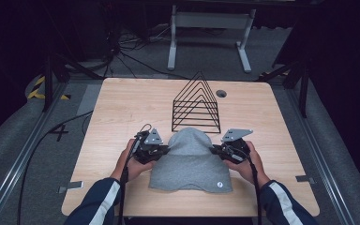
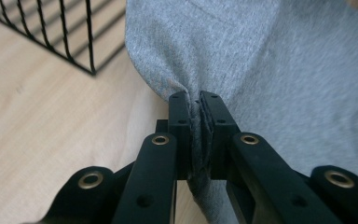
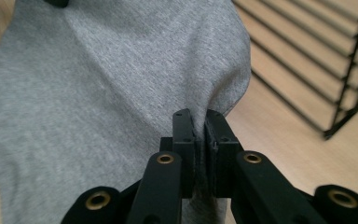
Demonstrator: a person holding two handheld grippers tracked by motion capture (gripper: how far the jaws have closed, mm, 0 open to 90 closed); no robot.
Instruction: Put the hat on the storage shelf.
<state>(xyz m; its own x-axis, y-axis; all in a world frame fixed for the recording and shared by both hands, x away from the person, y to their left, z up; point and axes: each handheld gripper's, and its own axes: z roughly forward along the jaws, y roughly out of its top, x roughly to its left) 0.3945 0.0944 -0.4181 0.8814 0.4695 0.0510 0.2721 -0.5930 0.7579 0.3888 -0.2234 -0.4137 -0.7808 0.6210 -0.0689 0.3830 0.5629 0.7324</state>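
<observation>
Grey cloth (image 1: 191,161) at lower centre of high view, on wooden table (image 1: 122,108), far end humped up. Left gripper (image 1: 161,151) clamped on cloth's left edge, fabric bunched between jaws. Right gripper (image 1: 217,151) likewise pinching right edge. Black wire rack (image 1: 196,105) just above cloth, possibly touching; overlap unclear. Small white mark on cloth's lower right.

The grey fabric garment (image 1: 190,161) lay on the table's near half, its far part bunched up, both side edges pinched.

Grey garment (image 1: 191,159) between both grippers
</observation>
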